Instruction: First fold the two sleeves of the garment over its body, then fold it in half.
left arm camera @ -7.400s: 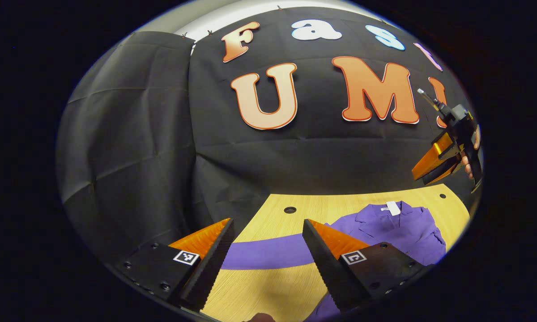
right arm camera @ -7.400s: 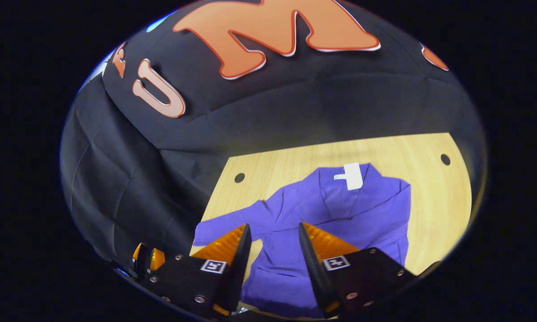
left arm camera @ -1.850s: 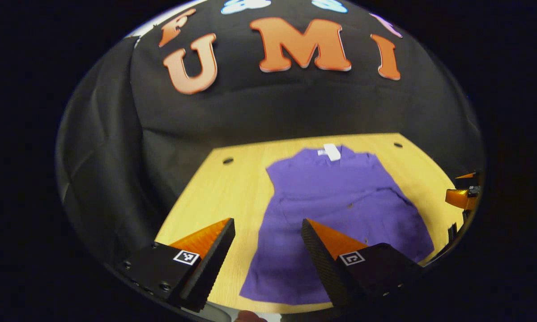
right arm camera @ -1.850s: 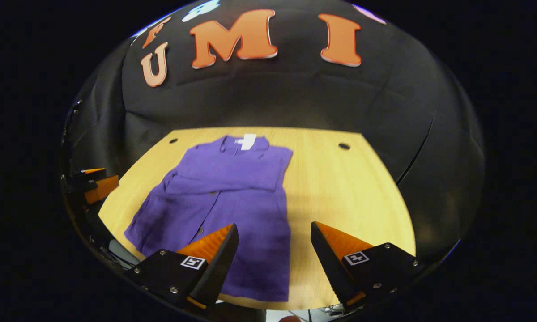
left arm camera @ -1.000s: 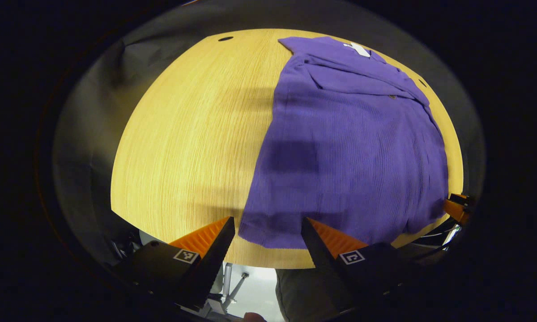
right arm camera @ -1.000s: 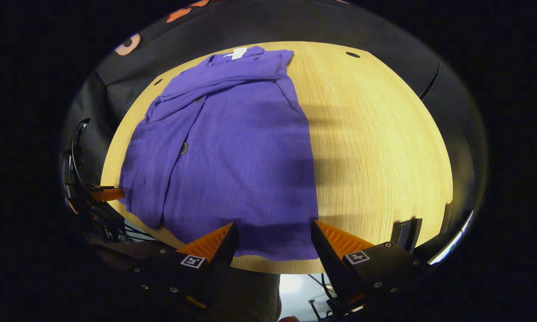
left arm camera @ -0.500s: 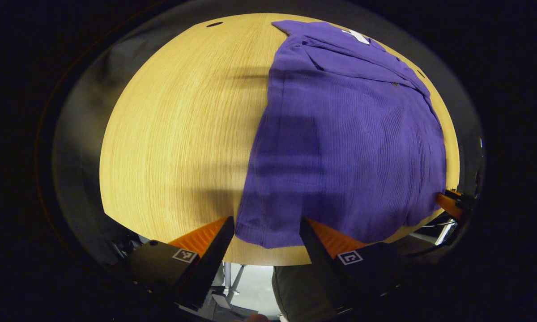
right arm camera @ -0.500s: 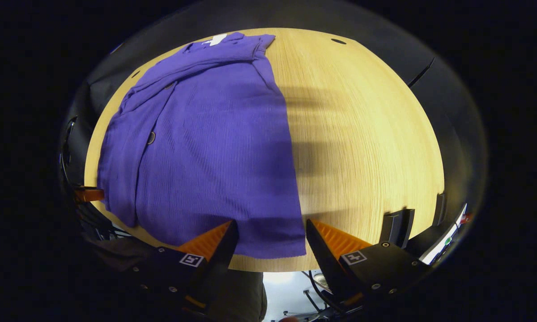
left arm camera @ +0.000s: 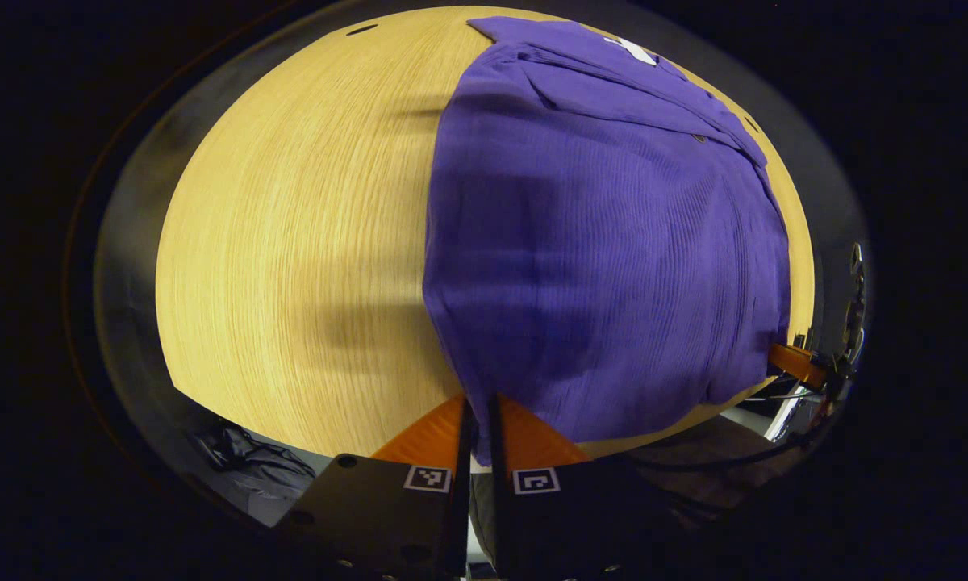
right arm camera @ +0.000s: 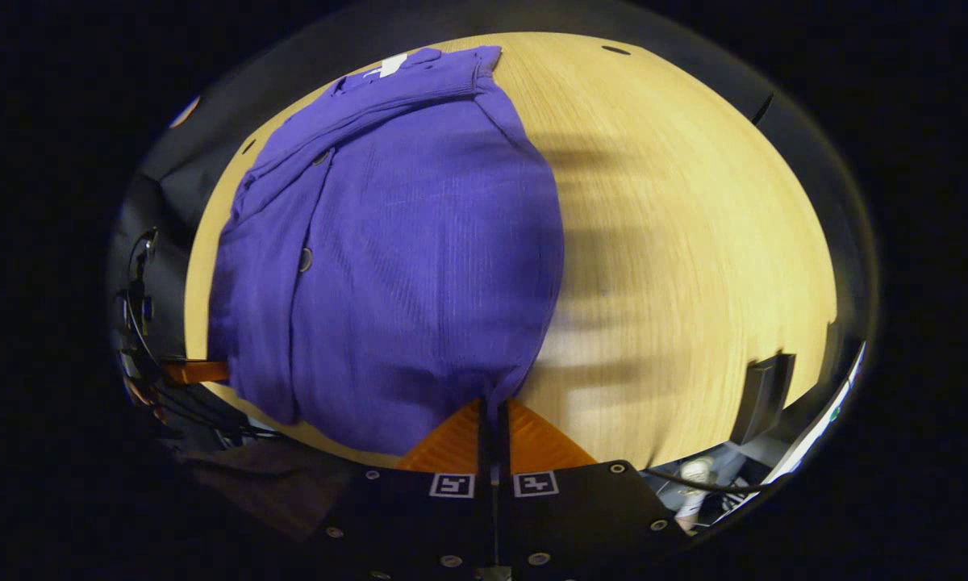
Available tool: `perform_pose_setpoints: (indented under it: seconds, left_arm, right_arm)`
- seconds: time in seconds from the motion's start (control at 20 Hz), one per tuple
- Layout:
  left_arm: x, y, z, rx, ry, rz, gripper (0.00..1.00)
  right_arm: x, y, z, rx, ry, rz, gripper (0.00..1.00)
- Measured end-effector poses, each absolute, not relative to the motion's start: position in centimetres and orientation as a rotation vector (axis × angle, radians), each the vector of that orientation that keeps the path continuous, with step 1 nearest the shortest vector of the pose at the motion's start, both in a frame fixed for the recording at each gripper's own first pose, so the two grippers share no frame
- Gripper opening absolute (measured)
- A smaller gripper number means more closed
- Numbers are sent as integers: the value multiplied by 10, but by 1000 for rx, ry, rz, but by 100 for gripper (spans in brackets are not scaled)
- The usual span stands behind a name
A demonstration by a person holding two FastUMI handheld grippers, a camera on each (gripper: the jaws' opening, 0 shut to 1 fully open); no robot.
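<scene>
Sleeves are lying folded across the upper body of the purple garment (left arm camera: 605, 226), so we are judging the first half of the task as done; in the left gripper view a band of cloth is crossing just below the collar, and the right gripper view is showing the same band near the white neck tag (right arm camera: 389, 64). The garment is lying flat on the desk (left arm camera: 290, 242), collar at the far edge and hem at the near edge.

We are now gripping the hem at both near corners. The left gripper (left arm camera: 477, 428) is showing its jaws pressed nearly together with the hem's left corner pinched between them, and the cloth is rising slightly from the desk at that point. The right gripper (right arm camera: 492, 428) is likewise showing its jaws closed to a thin slit on the hem's right corner. Each gripper is also peeking in at the side of the other's view, beside the hem.

What is left, as we are reading it, is the fold in half: we are expecting to lift the hem and carry it toward the collar, keeping both corners level so the edges are meeting squarely.
</scene>
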State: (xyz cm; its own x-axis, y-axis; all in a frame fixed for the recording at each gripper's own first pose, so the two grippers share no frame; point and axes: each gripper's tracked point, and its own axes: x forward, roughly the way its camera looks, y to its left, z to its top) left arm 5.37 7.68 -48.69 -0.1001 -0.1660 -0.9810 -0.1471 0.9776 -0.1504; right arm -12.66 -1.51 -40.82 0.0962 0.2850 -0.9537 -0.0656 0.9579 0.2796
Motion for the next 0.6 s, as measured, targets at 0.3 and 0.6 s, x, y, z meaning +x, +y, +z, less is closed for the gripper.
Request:
perform_pose_setpoints:
  seconds: [0.3,0.6]
  left_arm:
    - [117,71,-415,-247,1500,-92,13]
    - [218,78,-347,-175,1316,-142,14]
  right_arm:
    - [-80,-9,-339,275,1313,295,3]
    - [1,11,-261,284,1134,376,2]
